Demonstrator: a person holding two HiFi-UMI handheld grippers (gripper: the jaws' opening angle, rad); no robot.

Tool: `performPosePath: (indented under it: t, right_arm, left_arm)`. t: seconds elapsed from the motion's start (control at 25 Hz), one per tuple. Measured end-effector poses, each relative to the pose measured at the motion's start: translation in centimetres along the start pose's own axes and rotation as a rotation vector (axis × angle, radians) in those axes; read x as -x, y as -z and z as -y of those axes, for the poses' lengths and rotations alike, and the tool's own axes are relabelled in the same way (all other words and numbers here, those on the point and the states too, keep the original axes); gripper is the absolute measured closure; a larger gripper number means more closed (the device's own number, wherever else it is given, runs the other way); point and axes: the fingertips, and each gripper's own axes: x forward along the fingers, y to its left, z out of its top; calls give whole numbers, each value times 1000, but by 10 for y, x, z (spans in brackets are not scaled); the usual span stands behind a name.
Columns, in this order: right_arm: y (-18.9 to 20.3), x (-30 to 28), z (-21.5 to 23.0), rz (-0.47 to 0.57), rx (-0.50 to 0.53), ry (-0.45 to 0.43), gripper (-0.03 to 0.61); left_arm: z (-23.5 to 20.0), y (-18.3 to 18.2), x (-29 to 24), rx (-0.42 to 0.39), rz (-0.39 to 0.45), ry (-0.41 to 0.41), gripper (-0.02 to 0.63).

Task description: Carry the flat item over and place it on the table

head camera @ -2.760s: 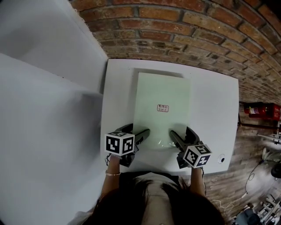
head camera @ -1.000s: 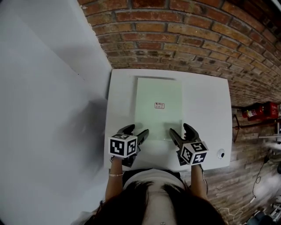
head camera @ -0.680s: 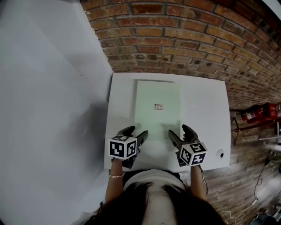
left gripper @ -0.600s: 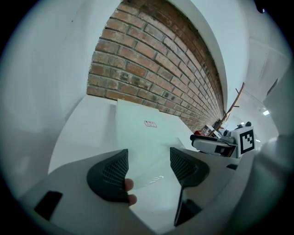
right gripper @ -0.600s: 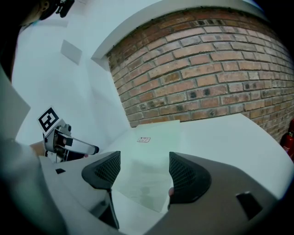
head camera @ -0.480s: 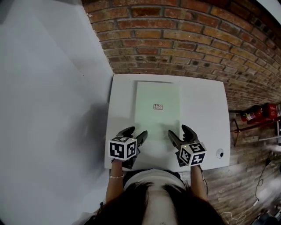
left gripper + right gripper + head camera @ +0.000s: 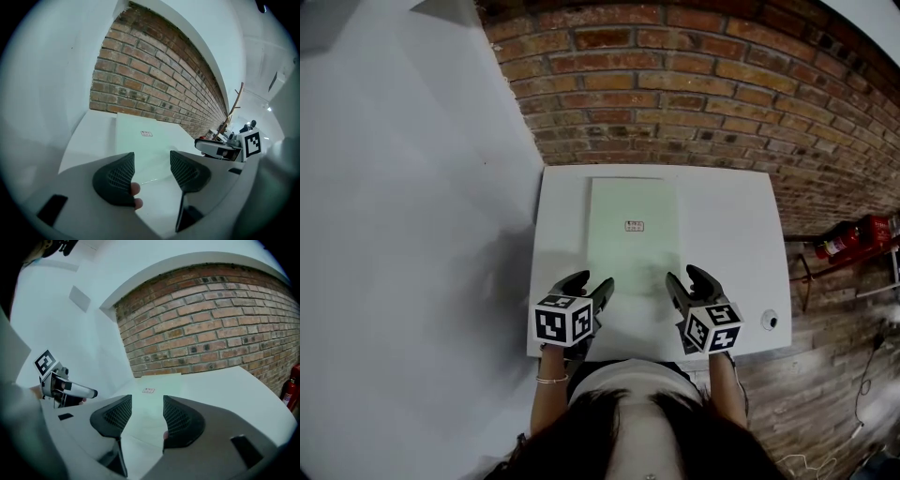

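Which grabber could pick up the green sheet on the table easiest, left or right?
It is nearly a tie, but probably the left gripper. The near edge of the green sheet lies straight ahead between its closing jaws, which grip nothing. The right gripper also faces the sheet, empty and closing.

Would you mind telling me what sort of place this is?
Probably an indoor workshop or lab corner: a bare brick wall, a plain white table against it, and a red fire extinguisher beside the table.
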Motion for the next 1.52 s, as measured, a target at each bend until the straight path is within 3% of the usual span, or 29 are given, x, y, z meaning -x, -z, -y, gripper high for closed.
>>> performPosePath:
  t: [1.04,1.52]
  right_arm:
    - [-1,92,-33,99,51,10,494]
    - [4,138,-47,150,69,-7,511]
  left_arm:
    - [65,17,62,-91,164,-37,537]
    - [101,23,95,-117,260,-50,583]
